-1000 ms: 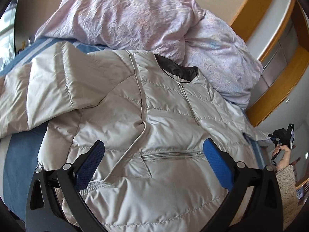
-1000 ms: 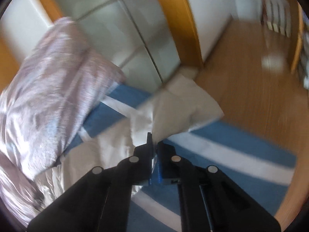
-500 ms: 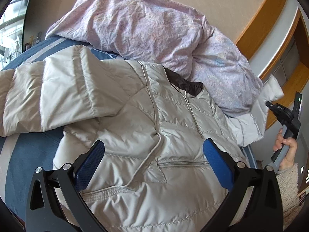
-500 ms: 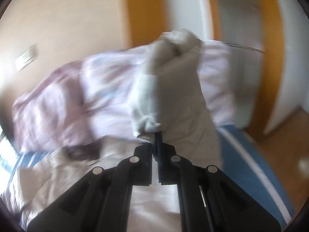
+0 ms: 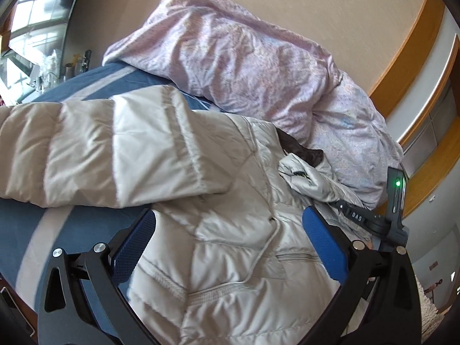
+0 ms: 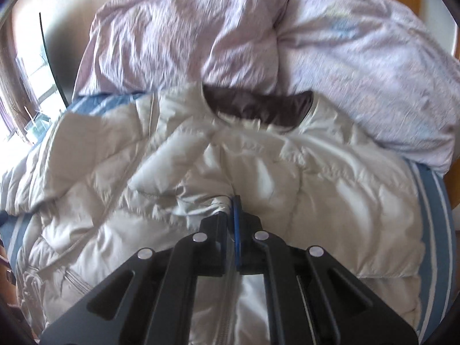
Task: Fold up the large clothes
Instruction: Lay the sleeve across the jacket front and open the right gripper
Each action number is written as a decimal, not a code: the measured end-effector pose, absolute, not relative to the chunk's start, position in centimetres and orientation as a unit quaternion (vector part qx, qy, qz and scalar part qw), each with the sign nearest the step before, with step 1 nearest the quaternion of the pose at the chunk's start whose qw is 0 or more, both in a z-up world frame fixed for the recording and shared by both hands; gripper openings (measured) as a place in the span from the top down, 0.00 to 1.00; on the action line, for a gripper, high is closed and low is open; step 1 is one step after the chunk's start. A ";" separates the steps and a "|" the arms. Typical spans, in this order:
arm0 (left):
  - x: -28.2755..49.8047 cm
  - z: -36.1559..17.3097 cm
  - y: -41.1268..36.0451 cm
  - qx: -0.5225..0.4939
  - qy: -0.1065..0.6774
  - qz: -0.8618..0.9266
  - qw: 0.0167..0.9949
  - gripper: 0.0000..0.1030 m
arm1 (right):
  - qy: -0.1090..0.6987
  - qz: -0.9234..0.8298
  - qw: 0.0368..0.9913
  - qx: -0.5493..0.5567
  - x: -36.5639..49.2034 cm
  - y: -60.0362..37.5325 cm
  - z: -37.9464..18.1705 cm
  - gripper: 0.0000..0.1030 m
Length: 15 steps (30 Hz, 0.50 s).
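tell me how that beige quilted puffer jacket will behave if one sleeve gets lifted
The beige quilted puffer jacket probably drapes limply: the sleeve pinched in the right hand-held gripper crumples over the body. Its glossy shell looks slippery, so folds may slide apart. Puffy baffles suggest it is light and may spring back open.

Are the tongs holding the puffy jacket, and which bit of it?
The right tongs pinch the jacket's sleeve, folded over its chest. The left tongs are open, holding nothing.
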<state>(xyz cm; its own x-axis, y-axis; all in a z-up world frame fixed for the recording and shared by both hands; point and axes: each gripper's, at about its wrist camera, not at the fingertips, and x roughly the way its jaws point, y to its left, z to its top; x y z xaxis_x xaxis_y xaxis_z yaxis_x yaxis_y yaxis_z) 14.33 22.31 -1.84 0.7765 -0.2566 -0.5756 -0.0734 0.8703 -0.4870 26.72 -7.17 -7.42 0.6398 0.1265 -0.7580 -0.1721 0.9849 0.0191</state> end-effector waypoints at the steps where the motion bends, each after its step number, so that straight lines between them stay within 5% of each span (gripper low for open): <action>1: 14.3 -1.9 22.6 -0.252 0.330 -0.047 0.909 0.01 | 0.416 0.082 0.905 -0.019 26.7 -7.3 -7.2 0.95; 15: 19.7 -1.4 18.5 -0.283 0.385 -0.134 0.868 0.01 | 0.433 0.089 0.897 0.002 27.4 -7.1 -7.7 0.93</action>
